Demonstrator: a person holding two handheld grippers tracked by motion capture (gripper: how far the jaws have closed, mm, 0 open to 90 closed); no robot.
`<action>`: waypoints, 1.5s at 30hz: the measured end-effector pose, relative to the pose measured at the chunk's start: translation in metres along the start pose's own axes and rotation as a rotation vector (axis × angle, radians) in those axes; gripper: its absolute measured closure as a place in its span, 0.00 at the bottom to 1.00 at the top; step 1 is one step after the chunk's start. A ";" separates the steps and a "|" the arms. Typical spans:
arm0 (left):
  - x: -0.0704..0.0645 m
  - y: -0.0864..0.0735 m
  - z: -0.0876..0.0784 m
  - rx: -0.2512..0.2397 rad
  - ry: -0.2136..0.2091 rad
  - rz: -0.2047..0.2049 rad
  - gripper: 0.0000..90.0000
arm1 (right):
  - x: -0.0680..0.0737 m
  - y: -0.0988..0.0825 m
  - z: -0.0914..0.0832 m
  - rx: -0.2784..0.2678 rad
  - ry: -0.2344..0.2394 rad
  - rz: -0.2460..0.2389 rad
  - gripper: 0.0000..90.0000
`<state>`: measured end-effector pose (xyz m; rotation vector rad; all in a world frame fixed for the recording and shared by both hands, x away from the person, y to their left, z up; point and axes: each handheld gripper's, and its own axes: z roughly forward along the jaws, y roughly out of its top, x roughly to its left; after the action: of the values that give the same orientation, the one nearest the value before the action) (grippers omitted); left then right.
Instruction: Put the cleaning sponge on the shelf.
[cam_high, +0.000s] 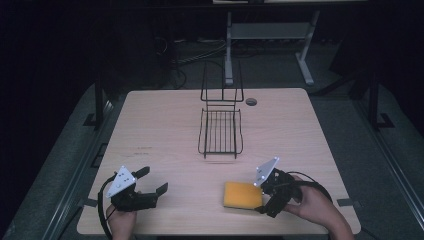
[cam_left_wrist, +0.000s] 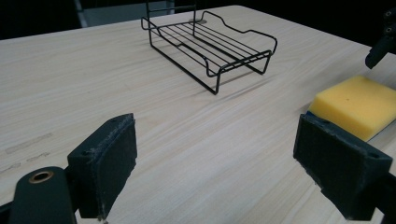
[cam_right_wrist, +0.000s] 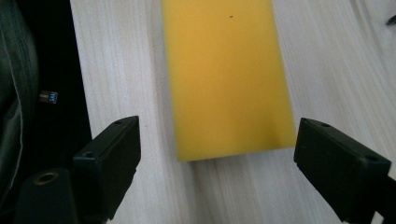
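A yellow sponge (cam_high: 242, 195) lies flat near the table's front edge, right of centre. My right gripper (cam_high: 261, 198) is at its right end, open. In the right gripper view the sponge (cam_right_wrist: 224, 74) has its near end between the wide-apart jaws of the gripper (cam_right_wrist: 217, 140), and neither pad touches it. My left gripper (cam_high: 152, 181) rests open at the front left, with nothing between its jaws. The left gripper view looks past the open jaws of that gripper (cam_left_wrist: 215, 140) at the sponge (cam_left_wrist: 355, 105) on the right. A black wire rack (cam_high: 220, 132) stands mid-table.
The rack (cam_left_wrist: 210, 44) has a raised back frame and a low front lip. A round cable hole (cam_high: 251, 101) sits at the table's back, right of the rack. The table's front edge (cam_right_wrist: 79, 70) runs just left of the sponge in the right gripper view. Bare wood lies between the grippers.
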<state>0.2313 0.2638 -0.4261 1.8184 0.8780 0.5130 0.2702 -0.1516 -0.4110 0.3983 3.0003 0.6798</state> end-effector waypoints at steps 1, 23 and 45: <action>0.000 0.000 0.000 0.000 0.000 0.000 0.14 | 0.000 0.001 0.001 0.004 0.001 0.000 0.16; 0.001 0.000 -0.001 -0.005 -0.001 -0.001 0.14 | -0.003 0.032 0.017 0.052 0.019 -0.056 0.16; 0.001 0.000 -0.002 -0.011 -0.002 -0.008 0.14 | -0.006 0.045 0.031 0.085 0.028 -0.079 0.15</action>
<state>0.2310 0.2656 -0.4254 1.8049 0.8793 0.5094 0.2895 -0.1007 -0.4203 0.2735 3.0597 0.5585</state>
